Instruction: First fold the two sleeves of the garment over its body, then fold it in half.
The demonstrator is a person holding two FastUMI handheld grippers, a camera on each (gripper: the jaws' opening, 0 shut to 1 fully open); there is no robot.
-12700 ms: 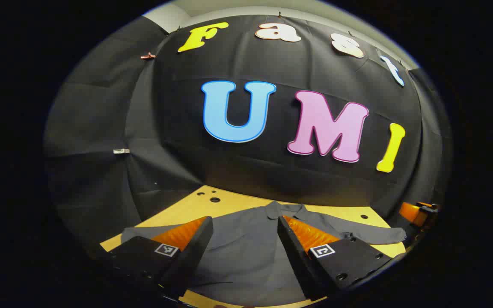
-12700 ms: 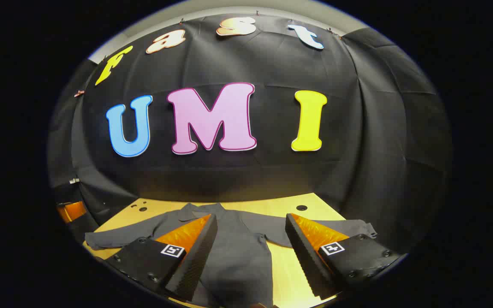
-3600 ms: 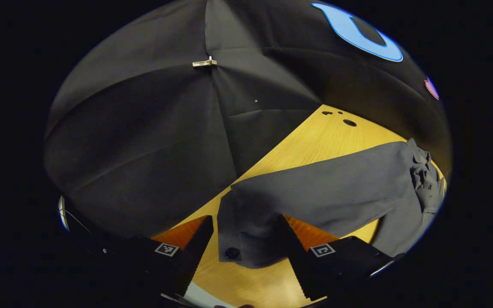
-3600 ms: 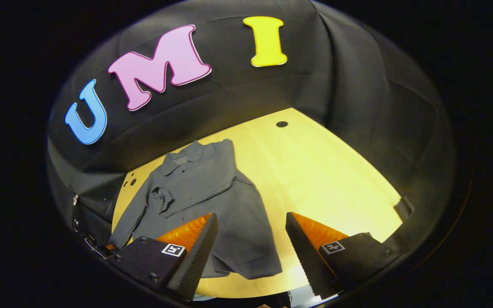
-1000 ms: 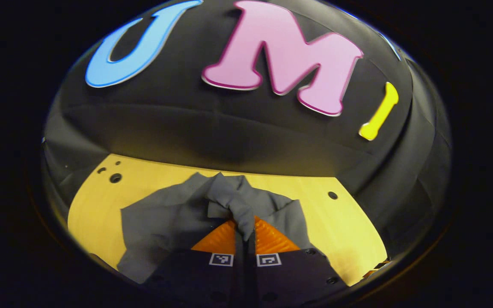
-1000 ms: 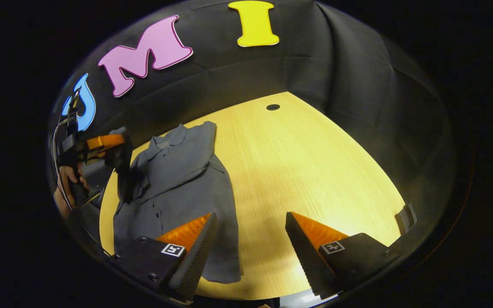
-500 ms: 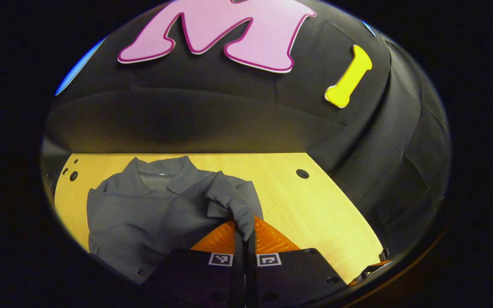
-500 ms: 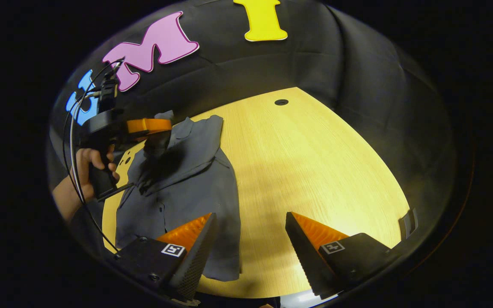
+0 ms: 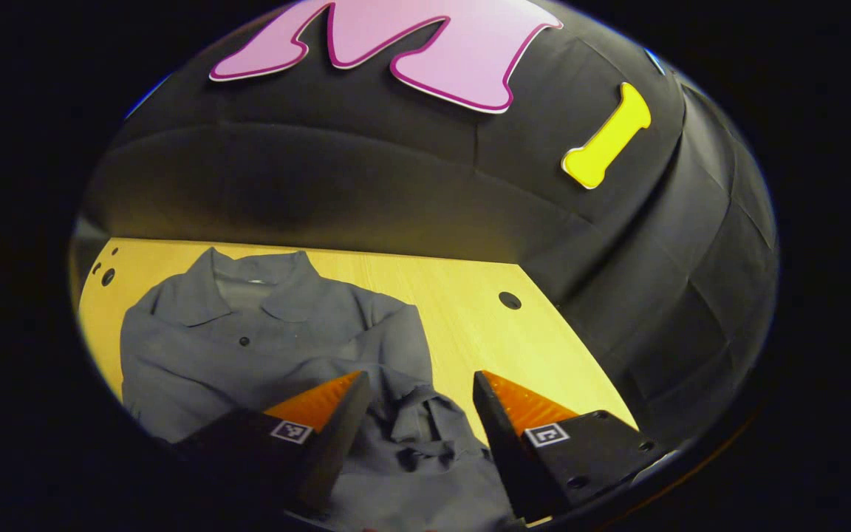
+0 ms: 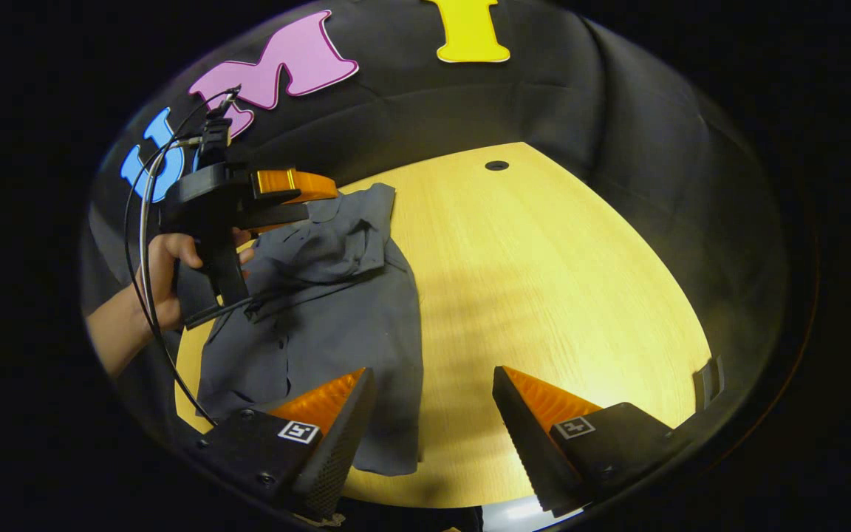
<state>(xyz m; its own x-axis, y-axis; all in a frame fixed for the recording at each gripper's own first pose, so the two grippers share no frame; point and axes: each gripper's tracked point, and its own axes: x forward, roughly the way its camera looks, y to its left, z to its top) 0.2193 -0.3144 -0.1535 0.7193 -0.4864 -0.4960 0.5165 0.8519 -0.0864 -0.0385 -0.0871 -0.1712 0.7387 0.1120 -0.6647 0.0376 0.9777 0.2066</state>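
A grey collared shirt (image 9: 248, 332) lies flat on the yellow wooden table (image 9: 462, 295), collar toward the booth wall. My left gripper (image 9: 417, 403) is open just above the shirt's body, and a crumpled sleeve cuff (image 9: 418, 432) lies loose between its fingers. In the right gripper view the shirt (image 10: 344, 310) sits at the table's left, both sleeves laid across its body. A hand (image 10: 167, 273) holds the left gripper (image 10: 318, 203) over the chest there. My right gripper (image 10: 433, 403) is open and empty, above the table by the shirt's hem.
The table (image 10: 544, 281) has a round hole (image 10: 496, 165) near its far corner and small holes (image 9: 108, 277) at the far left. A dark bracket (image 10: 702, 380) sits on the right edge. A cable (image 10: 146, 244) hangs from the left gripper.
The left gripper has opened and let go of the sleeve cuff, which now rests on the shirt's body. The right gripper has hardly moved.
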